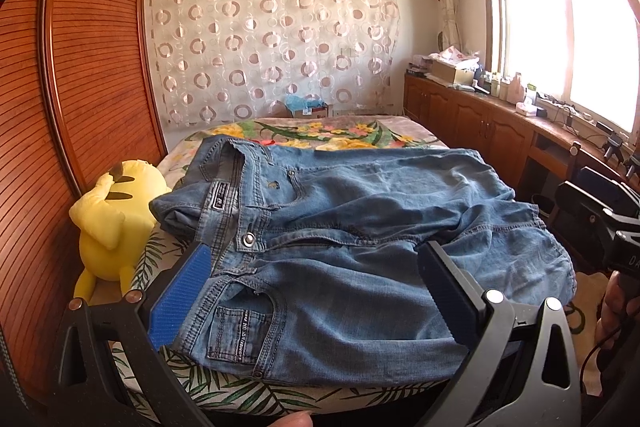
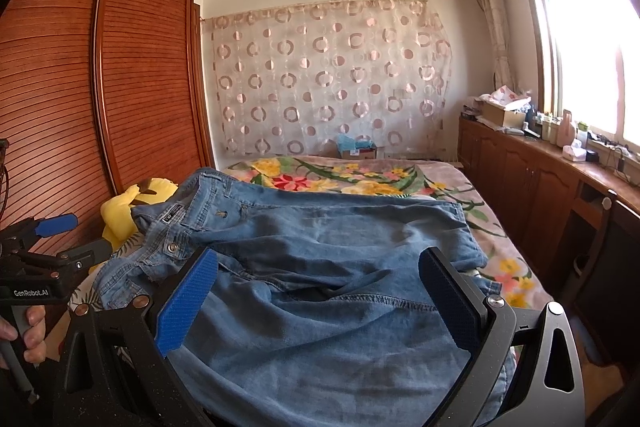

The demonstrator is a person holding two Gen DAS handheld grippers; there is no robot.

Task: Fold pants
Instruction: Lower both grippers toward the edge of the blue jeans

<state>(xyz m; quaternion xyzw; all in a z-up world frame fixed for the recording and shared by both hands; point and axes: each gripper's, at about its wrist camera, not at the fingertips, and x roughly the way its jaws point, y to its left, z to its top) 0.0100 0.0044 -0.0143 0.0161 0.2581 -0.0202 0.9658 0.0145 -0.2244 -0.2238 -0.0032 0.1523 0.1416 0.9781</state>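
Jeans point(image 1: 360, 227) lay spread on bed point(image 1: 248, 391) for folding | left tongs point(image 1: 316, 291) released above waistband | right tongs point(image 2: 320, 299) released above legs, likely readying grips

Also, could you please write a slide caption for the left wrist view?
Open left gripper above blue denim pants on floral bed cover, yellow plush toy beside.
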